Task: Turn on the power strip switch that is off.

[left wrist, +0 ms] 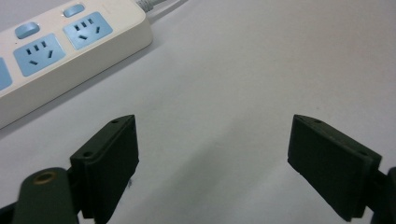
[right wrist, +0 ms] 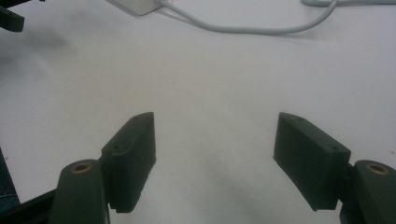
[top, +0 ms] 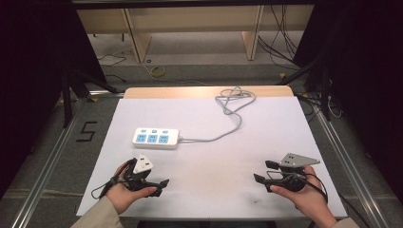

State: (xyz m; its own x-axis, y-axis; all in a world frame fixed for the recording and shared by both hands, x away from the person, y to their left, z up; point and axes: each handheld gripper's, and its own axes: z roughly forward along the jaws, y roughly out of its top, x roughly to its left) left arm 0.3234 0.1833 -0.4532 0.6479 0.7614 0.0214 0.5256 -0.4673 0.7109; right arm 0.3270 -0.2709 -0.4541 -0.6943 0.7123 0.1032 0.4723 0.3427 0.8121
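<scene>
On the white table (top: 209, 156), a power strip (top: 156, 137) lies beyond both empty, wide-open grippers: left gripper (top: 160, 186), right gripper (top: 264, 171).

I am working in what looks like a lab or test room set up for recording. I see a table (top: 142, 91) with a plain white cover, framed by aluminium rails (top: 45, 164) on a grey carpeted floor (top: 199, 71). Black curtains (top: 33, 71) close off both sides. Loose cables (top: 280, 45) lie on the floor beyond, under bare wooden furniture (top: 190, 19). A "5" is taped on the floor (top: 86, 131).
</scene>
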